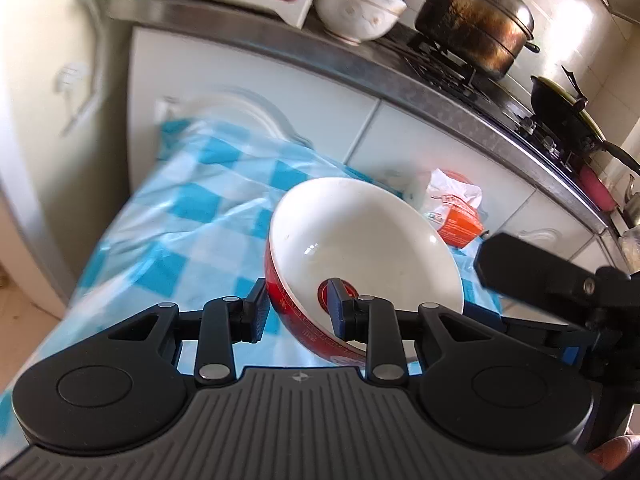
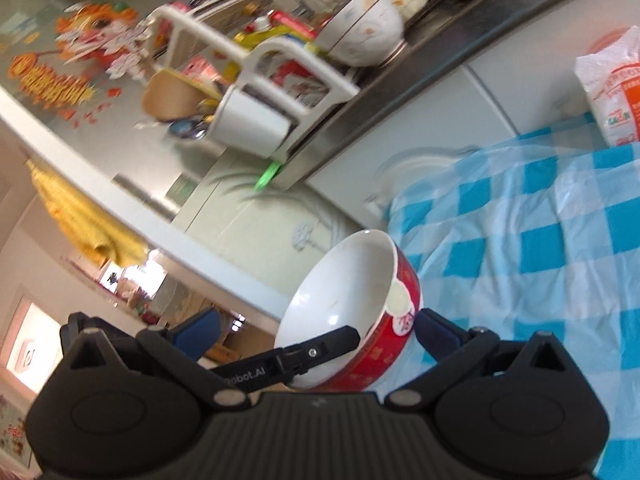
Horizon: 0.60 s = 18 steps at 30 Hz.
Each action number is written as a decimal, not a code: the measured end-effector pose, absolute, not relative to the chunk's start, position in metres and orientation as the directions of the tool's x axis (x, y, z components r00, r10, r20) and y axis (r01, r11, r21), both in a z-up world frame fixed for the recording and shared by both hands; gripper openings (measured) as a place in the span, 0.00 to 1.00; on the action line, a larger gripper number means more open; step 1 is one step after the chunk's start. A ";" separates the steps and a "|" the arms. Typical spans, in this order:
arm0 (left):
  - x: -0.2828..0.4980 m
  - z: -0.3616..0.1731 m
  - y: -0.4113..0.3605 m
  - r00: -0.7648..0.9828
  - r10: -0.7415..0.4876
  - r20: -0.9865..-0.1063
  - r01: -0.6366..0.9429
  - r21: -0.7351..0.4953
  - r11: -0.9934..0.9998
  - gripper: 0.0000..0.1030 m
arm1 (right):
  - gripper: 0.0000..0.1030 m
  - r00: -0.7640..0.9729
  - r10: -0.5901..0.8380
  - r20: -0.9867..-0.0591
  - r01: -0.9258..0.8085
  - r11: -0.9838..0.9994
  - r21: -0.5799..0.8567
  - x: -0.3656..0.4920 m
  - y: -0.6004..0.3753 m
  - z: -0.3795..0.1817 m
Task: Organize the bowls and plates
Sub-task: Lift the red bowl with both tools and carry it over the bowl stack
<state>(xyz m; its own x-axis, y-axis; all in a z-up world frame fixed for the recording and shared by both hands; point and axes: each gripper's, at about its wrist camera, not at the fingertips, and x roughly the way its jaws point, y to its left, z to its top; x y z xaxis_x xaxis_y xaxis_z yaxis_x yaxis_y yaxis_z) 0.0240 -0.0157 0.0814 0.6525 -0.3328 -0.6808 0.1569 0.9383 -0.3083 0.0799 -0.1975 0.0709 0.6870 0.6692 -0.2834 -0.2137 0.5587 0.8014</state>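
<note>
Left tongs (image 1: 298, 309): yours pinch the wall of one bowl (image 1: 360, 240), one pad outside, one inside.
Bowl: glossy, round, red outside, white inside; tilted, lifted above the bench (image 1: 180, 208).
Right tongs (image 2: 316, 334): yours gape wide beside the bowl (image 2: 344, 304); contact cannot be told.
Bench: crinkled blue-and-white checked plastic cover.
Beyond: one white patterned bowl (image 1: 358, 10) and one tarnished metal pot (image 1: 476, 20) on the steel worktop.

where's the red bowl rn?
The red bowl is tilted above the blue checked tablecloth, its rim pinched by the left gripper. In the right wrist view it sits low centre, with the right gripper open around it.
</note>
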 end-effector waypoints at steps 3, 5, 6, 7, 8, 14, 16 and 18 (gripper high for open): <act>0.005 0.087 -0.005 0.668 -0.298 -0.681 0.124 -0.294 0.948 0.31 | 1.00 0.641 0.716 -0.278 -0.242 0.532 0.812 0.066 -0.184 0.072; -0.007 0.089 -0.001 0.674 -0.272 -0.687 0.108 -0.273 0.956 0.31 | 1.00 0.610 0.741 -0.281 -0.249 0.516 0.820 0.056 -0.174 0.070; -0.013 0.087 0.002 0.677 -0.261 -0.688 0.102 -0.264 0.959 0.31 | 1.00 0.598 0.753 -0.275 -0.251 0.502 0.828 0.051 -0.171 0.069; -0.018 0.086 0.003 0.676 -0.253 -0.692 0.095 -0.259 0.961 0.31 | 1.00 0.587 0.762 -0.275 -0.253 0.495 0.832 0.046 -0.168 0.067; -0.023 0.083 0.005 0.671 -0.245 -0.700 0.083 -0.257 0.963 0.31 | 1.00 0.577 0.768 -0.279 -0.253 0.493 0.833 0.041 -0.165 0.066; -0.038 0.056 0.010 0.623 -0.212 -0.753 0.027 -0.251 0.968 0.31 | 1.00 0.518 0.785 -0.339 -0.235 0.513 0.826 0.023 -0.148 0.047; -0.041 0.045 0.011 0.603 -0.206 -0.770 0.010 -0.251 0.968 0.31 | 1.00 0.501 0.785 -0.364 -0.232 0.527 0.818 0.019 -0.144 0.040; -0.042 0.037 0.011 0.596 -0.200 -0.778 0.003 -0.246 0.969 0.31 | 1.00 0.492 0.784 -0.379 -0.233 0.538 0.810 0.015 -0.140 0.035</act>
<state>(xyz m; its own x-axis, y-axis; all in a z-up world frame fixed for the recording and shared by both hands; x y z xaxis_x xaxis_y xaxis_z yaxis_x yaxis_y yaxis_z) -0.0422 0.0110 0.0368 0.5960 -0.1996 -0.7778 0.0029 0.9692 -0.2464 0.0148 -0.1401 0.0352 0.4916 0.7838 -0.3794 -0.2333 0.5383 0.8098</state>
